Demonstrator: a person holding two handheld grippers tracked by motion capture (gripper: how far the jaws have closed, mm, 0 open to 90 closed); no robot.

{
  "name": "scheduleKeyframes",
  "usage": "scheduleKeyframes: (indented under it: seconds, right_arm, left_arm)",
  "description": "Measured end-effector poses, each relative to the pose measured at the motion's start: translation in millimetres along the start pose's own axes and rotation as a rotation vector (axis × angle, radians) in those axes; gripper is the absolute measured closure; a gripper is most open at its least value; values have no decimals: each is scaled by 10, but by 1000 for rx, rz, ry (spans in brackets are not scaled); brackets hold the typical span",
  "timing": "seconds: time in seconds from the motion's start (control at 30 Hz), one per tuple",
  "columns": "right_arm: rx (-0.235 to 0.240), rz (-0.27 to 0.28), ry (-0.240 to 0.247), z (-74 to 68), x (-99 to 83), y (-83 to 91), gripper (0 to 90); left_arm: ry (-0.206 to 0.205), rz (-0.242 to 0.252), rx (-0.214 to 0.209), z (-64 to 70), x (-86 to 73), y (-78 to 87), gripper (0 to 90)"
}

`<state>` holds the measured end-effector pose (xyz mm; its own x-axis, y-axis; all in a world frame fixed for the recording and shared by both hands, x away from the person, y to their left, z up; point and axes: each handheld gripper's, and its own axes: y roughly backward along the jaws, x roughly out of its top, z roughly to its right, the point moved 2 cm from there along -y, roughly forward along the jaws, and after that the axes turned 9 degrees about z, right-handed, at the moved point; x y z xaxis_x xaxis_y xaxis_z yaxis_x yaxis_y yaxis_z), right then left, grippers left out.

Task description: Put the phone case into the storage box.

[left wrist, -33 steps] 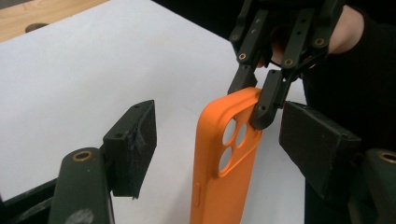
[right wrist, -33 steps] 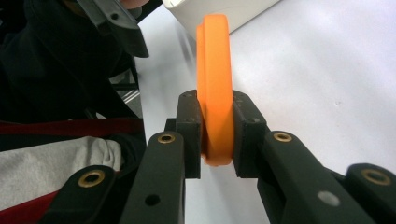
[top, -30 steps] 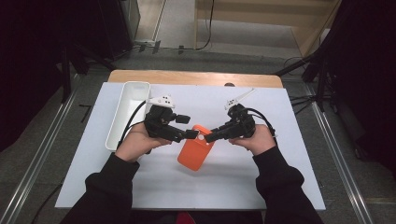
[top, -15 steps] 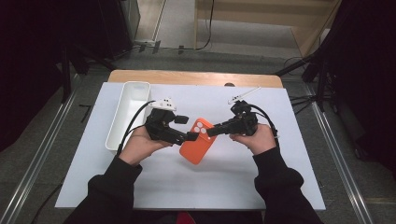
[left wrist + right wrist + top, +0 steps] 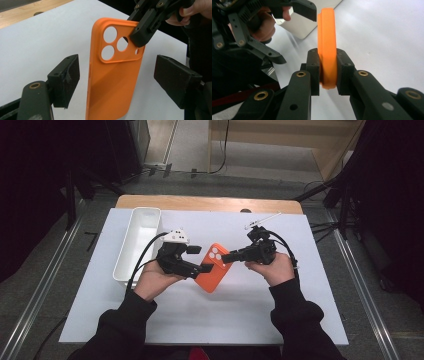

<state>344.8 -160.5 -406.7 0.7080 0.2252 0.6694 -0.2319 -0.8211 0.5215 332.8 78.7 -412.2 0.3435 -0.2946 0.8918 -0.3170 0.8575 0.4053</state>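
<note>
since a second ago you are tipping the orange phone case [image 5: 113,75] up off the white worktop [image 5: 300,310]. your right tool [image 5: 327,72] is pinching its camera-end edge; your left tool [image 5: 125,75] is standing open around it. with so thin a bite, the case is risking twisting out before the left closes.

Free room: bare white table [image 5: 210,320] from 4 through 8 o'clock of the orange phone case [image 5: 214,270], open to any approach. Obstacles: white bin [image 5: 137,240] at 10 o'clock, just beyond the left tool [image 5: 200,268]; right tool [image 5: 227,257] at 2 o'clock, clamped on the case's camera corner. Left tool's jaws stand spread either side of the case, gaps on both flanks.
</note>
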Motion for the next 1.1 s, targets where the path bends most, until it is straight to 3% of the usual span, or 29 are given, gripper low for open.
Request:
scheduleKeyframes:
  seconds: [0.17,0.33,0.43,0.73,1.1]
  right_arm:
    - [4,8,-41,11,3,7,747]
    - [-2,7,-62,16,4,2,747]
    - [-6,6,-69,15,7,-7,747]
    - [-27,-4,-83,8,28,-31,748]
    - [-46,-26,-90,-16,50,-101,747]
  left_arm:
    - [-43,-4,43,31,-19,-14,207]
    - [-50,-7,32,64,-28,-37,171]
    - [-71,-13,48,82,-39,-56,133]
    - [-47,15,76,74,-72,-95,0]
    - [-62,8,103,113,-99,-157,0]
